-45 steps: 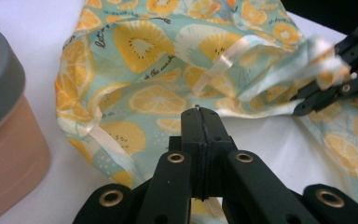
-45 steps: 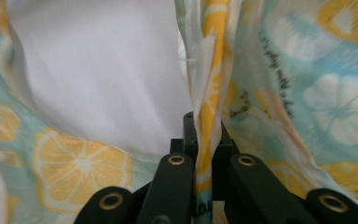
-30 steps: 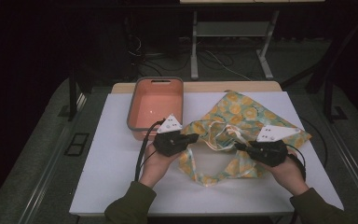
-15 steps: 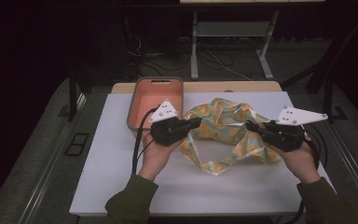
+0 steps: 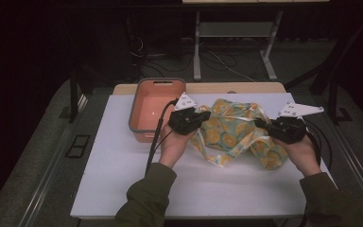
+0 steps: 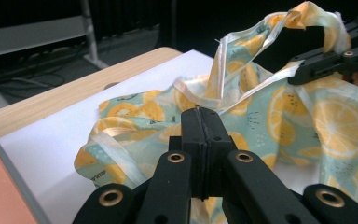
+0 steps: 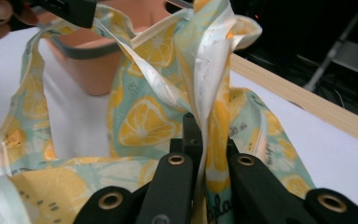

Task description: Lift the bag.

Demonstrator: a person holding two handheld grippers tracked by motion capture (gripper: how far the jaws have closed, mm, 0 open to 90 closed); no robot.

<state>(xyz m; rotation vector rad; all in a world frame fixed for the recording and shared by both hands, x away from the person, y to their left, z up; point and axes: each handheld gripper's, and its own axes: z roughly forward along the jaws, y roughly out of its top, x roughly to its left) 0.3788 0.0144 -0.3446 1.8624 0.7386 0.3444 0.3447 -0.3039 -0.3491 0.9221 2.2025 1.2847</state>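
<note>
A teal cloth (image 5: 230, 126) printed with lemon slices and edged with cream straps hangs bunched between my two grippers above the white table (image 5: 123, 175). My left gripper (image 5: 204, 115) is shut on a strap at the cloth's left side; in the left gripper view its jaws (image 6: 199, 116) are pressed together with the cloth (image 6: 317, 116) spread beyond them. My right gripper (image 5: 260, 124) is shut on the right side. In the right gripper view a folded hem of the cloth (image 7: 154, 112) runs down between the jaws of the right gripper (image 7: 196, 130).
A salmon-pink bin (image 5: 142, 124) with a grey rim stands at the table's far left, just left of my left gripper, and shows in the right gripper view (image 7: 98, 70). A wooden strip (image 5: 246, 88) borders the table's far edge. A metal stand (image 5: 236, 28) stands beyond.
Both grippers have risen and moved away from the person, the right one also further right. The cloth has come up off the table and is drawn out between them.
</note>
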